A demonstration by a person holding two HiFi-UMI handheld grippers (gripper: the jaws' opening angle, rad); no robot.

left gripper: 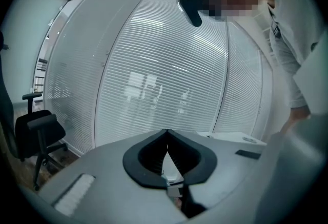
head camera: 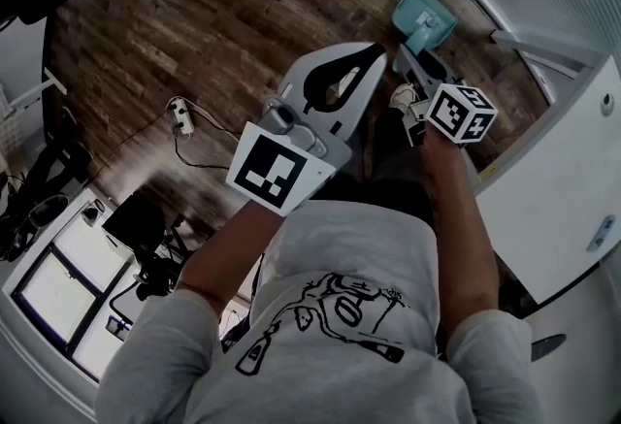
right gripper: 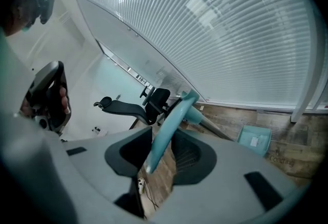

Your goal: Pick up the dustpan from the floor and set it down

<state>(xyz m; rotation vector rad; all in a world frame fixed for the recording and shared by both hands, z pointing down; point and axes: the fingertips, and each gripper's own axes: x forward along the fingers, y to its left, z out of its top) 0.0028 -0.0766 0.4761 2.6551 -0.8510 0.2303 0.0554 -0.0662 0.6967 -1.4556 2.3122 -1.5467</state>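
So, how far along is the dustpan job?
Grasping looks done: the right gripper is shut on the teal handle of the dustpan. Lifting is the step in hand; whether it has left the wooden floor I cannot tell. Setting it down remains. The left gripper is shut and empty.

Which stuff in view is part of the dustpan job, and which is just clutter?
Job:
- dustpan
- its handle, clamped in the right tool

Lying about:
- power strip and its cable on the floor
- office chair
- left tool, shut with nothing in it
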